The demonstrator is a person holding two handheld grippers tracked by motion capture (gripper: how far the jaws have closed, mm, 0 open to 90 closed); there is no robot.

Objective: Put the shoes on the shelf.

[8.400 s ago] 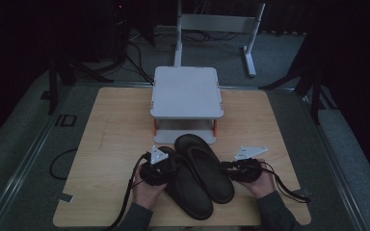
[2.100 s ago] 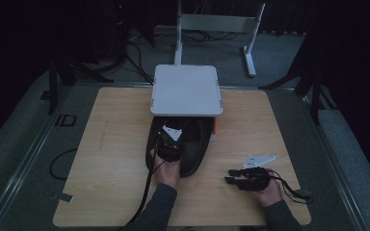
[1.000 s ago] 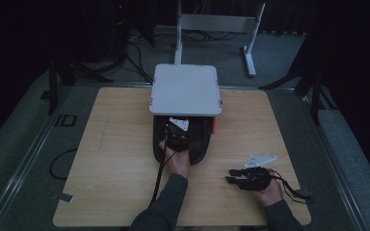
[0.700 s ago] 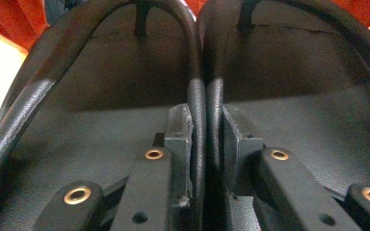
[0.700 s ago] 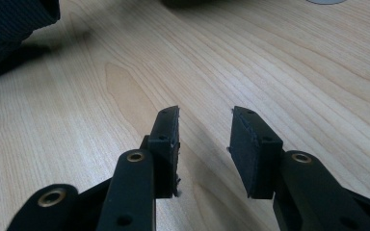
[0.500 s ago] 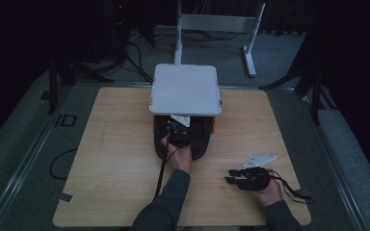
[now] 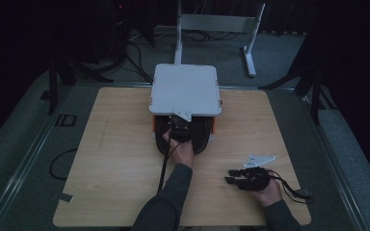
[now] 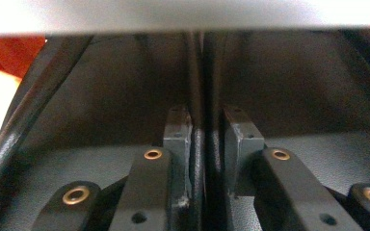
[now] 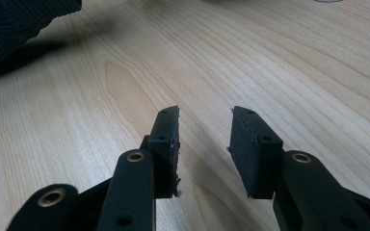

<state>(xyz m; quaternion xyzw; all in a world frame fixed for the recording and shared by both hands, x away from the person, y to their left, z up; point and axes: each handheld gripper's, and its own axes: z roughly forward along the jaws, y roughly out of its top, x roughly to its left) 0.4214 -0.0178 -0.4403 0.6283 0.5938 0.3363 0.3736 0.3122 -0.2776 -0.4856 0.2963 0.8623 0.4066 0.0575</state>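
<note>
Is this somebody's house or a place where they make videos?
Probably a lab or recording room, not a house. A bare wooden table sits in a dark space, cables trail over the grey floor, and a metal stand rises behind it.

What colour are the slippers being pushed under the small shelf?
Black: the slippers look plain black, best seen in the left gripper view, beneath the white shelf.
</note>
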